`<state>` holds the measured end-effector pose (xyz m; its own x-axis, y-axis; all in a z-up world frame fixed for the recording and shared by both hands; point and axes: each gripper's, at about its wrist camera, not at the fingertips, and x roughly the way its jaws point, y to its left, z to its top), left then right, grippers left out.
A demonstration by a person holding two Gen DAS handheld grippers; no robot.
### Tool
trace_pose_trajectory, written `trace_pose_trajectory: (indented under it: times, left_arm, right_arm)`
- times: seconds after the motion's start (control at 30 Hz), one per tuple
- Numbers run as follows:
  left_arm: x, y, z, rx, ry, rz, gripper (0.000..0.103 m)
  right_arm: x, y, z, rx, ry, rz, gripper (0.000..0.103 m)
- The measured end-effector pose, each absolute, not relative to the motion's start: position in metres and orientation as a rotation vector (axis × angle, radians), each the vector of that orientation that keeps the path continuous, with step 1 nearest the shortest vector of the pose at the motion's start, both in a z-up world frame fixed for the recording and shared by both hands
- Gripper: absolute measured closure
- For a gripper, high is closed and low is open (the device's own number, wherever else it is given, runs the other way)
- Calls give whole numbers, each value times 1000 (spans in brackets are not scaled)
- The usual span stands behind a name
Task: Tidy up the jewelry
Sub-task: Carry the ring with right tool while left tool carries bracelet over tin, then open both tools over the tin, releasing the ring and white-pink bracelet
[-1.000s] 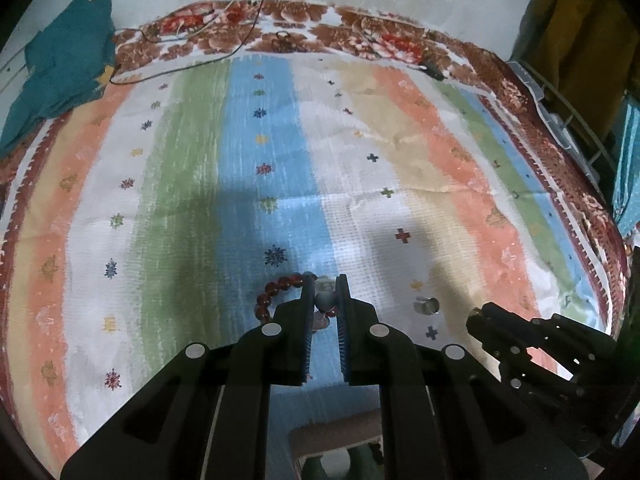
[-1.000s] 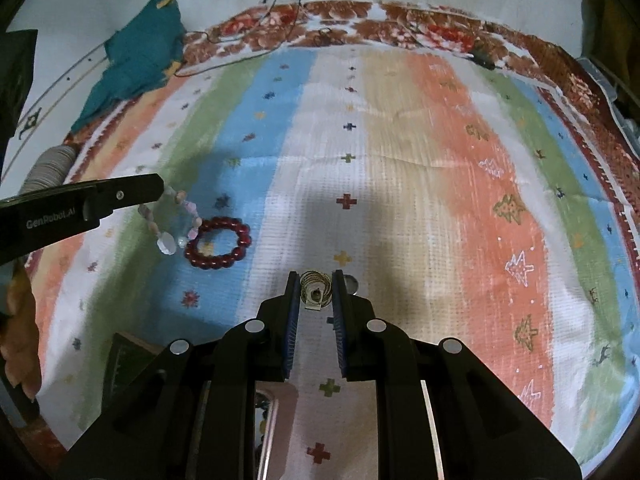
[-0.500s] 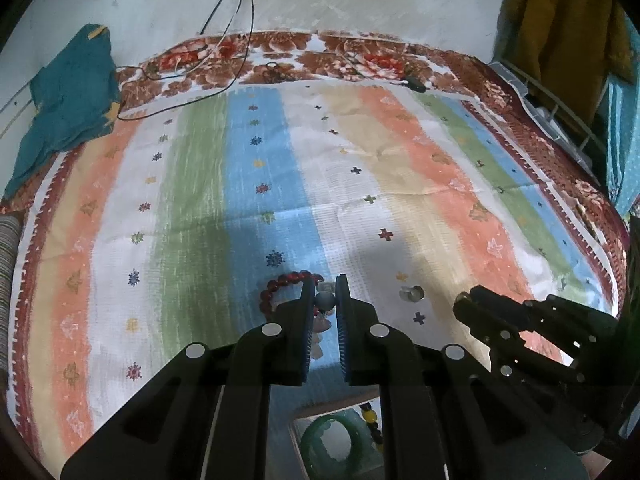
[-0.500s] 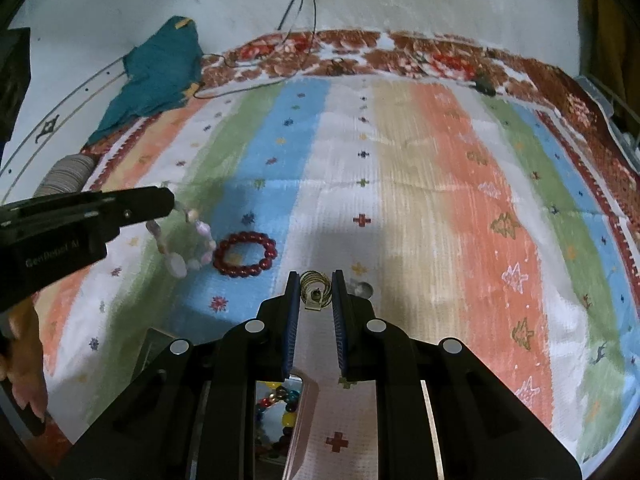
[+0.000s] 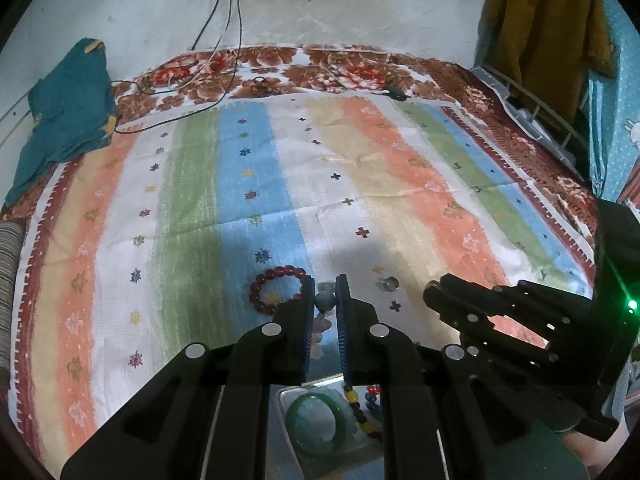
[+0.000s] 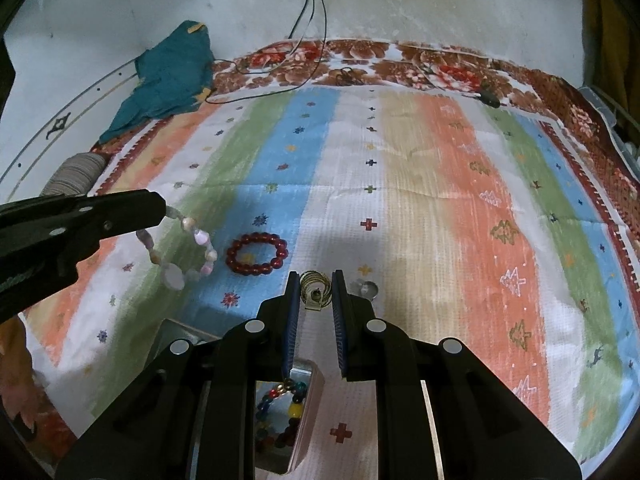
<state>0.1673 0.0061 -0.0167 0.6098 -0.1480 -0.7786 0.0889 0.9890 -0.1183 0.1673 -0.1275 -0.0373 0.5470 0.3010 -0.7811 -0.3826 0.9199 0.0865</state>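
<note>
My left gripper is shut on a pale stone bead bracelet, which hangs from its tips above the striped cloth; the bracelet shows in the right wrist view. My right gripper is shut on a small gold coiled earring and is held up above the cloth. A dark red bead bracelet lies on the blue stripe, also in the left wrist view. A metal tray under both grippers holds a green bangle and a multicoloured bead string.
A small silver ring lies on the cloth just right of my right gripper. A teal cloth and cables lie at the far edge. A wire rack stands at the right.
Both grippers have lifted and pulled back with their pieces. The tray with the bangle and bead string has come into view beneath them.
</note>
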Motion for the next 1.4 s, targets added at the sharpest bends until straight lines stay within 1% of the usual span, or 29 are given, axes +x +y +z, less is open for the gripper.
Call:
trace_pose_trajectory:
  times: [0.53, 0.93, 0.97, 1.0, 1.03, 1.07, 1.1, 1.2, 1.23, 1.33, 1.4]
  left_arm:
    - [121, 1, -3, -93, 862, -179, 93]
    - [97, -1, -6, -126, 881, -185, 93]
    - [97, -1, -7, -127, 887, -181, 93]
    - [97, 0, -8, -129, 889, -174, 90]
    - [97, 1, -9, -133, 892, -167, 81]
    - [97, 2, -9, -138, 893, -161, 77]
    - [98, 3, -9, -139, 894, -155, 74]
    - [100, 6, -12, -139, 905, -128, 68]
    - [101, 8, -13, -143, 908, -121, 64]
    - [103, 13, -13, -155, 907, -102, 56]
    - [103, 15, -13, -160, 909, -94, 52]
  right_arm:
    - [136, -122, -33, -109, 893, 456, 86]
    - [116, -117, -45, -112, 951, 508, 86]
    - [116, -119, -46, -107, 957, 500, 85]
    - [117, -121, -46, -99, 962, 488, 76]
    - [118, -123, -46, -90, 968, 483, 67]
    - [120, -127, -46, -73, 974, 476, 54]
    - [121, -129, -46, -69, 975, 470, 54]
    - [125, -133, -45, -77, 971, 439, 54]
    - [126, -135, -46, -73, 972, 433, 54]
    - [129, -139, -46, -59, 979, 428, 54]
    - [130, -140, -45, -55, 977, 428, 51]
